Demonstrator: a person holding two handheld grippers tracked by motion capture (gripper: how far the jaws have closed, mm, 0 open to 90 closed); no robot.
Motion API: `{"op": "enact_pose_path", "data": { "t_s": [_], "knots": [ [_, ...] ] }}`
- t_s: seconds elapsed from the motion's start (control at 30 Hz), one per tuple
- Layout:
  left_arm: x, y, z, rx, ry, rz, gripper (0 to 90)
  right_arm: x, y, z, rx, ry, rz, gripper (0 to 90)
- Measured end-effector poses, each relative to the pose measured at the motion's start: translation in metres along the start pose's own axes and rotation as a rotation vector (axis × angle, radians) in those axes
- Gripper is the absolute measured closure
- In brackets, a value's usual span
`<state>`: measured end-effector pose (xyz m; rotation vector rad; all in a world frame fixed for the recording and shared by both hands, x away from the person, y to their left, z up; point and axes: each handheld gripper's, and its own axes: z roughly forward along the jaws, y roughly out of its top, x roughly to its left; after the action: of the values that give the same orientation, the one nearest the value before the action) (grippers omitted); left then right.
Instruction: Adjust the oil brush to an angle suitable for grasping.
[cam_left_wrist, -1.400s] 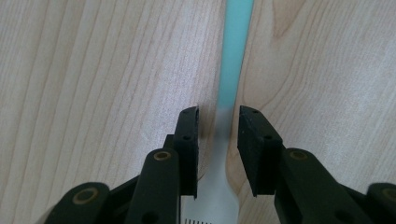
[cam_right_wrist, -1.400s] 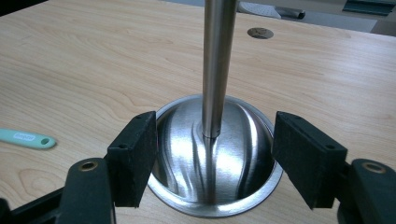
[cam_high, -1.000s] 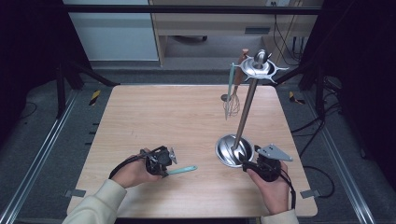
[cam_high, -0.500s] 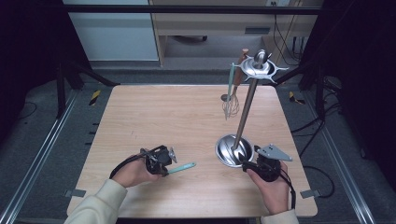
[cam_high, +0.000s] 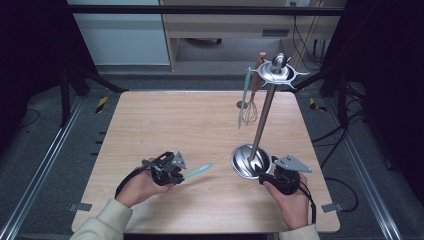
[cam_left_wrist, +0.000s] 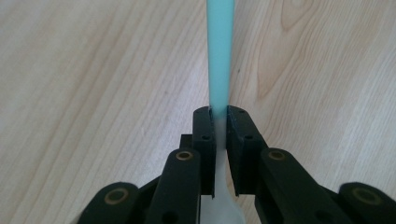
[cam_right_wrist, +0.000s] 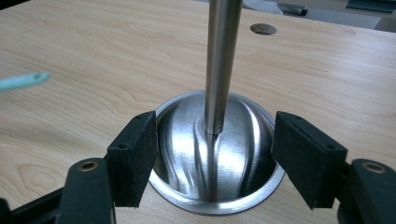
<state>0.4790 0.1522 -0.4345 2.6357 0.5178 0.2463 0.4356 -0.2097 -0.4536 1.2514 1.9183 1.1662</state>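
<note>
Two claws are mine at this counter: my left claw is clenched on the pale teal utensil, its jaws pinching the flat handle where the teal meets a whitish end, so the stick juts out low over the wood toward the stand. My right claw is spread wide, one jaw on each side of the steel stand's round base, and I cannot tell whether the pads touch its rim. From that base the stand's pole rises to a top disc where a whisk and another teal utensil hang.
</note>
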Motion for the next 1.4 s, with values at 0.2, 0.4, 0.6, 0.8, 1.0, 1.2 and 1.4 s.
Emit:
{"op": "enact_pose_path", "data": {
  "t_s": [0.2,0.4,0.6,0.8,1.0,1.2,1.4],
  "knots": [
    [-0.003,0.001,-0.009,-0.076,0.025,-0.025,82.3,0.0,0.0,0.001,0.003,-0.001,-0.003,31.7],
    [-0.01,0.006,-0.019,-0.142,0.044,-0.033,82.4,0.0,-0.001,0.001,0.005,0.0,-0.002,31.7],
    [-0.021,0.016,-0.033,-0.219,0.067,-0.023,82.4,0.0,-0.001,0.001,0.007,0.0,-0.004,31.7],
    [-0.031,0.026,-0.049,-0.291,0.09,-0.009,82.4,0.0,-0.001,0.002,0.009,0.001,-0.006,31.7],
    [-0.035,0.032,-0.058,-0.338,0.1,-0.009,82.4,0.0,-0.001,0.002,0.011,0.001,-0.006,31.8],
    [-0.038,0.037,-0.069,-0.395,0.112,-0.02,82.4,0.0,-0.001,0.002,0.014,0.002,-0.005,31.8],
    [-0.042,0.047,-0.085,-0.472,0.128,-0.027,82.5,0.0,-0.002,0.002,0.014,0.002,-0.006,31.8]
  ]
}}
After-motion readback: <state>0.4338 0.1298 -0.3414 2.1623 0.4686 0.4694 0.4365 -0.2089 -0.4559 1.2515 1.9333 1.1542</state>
